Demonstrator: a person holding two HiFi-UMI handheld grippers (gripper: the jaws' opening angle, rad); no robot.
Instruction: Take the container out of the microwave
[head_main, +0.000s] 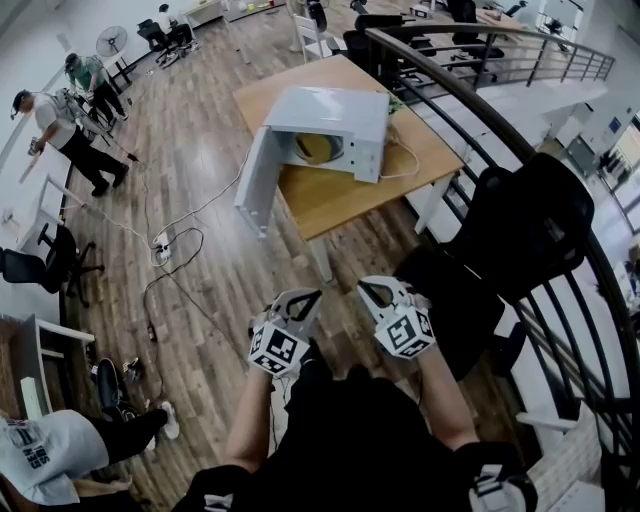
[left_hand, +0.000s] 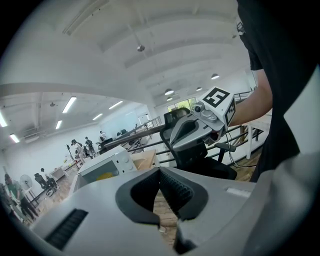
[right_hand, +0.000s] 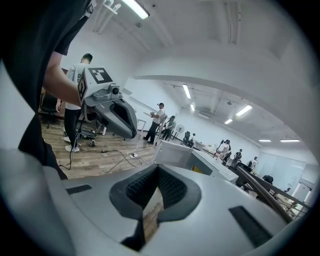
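Note:
A white microwave (head_main: 335, 118) stands on a wooden table (head_main: 330, 200) ahead of me, its door (head_main: 257, 178) swung wide open to the left. Inside it a yellow container (head_main: 318, 148) shows through the opening. Both grippers hang close to my body, well short of the table. My left gripper (head_main: 303, 303) and right gripper (head_main: 383, 293) are shut with nothing between their pads. The left gripper view shows the microwave (left_hand: 107, 167) far off with a yellow patch, the container (left_hand: 102, 176), inside. In the right gripper view the microwave (right_hand: 182, 156) is also distant.
A black office chair (head_main: 520, 230) stands right of the table, beside a curved dark railing (head_main: 520, 130). Cables and a power strip (head_main: 162, 245) lie on the wooden floor at left. Several people (head_main: 60, 130) stand at the far left. A white cord (head_main: 405, 160) trails off the microwave.

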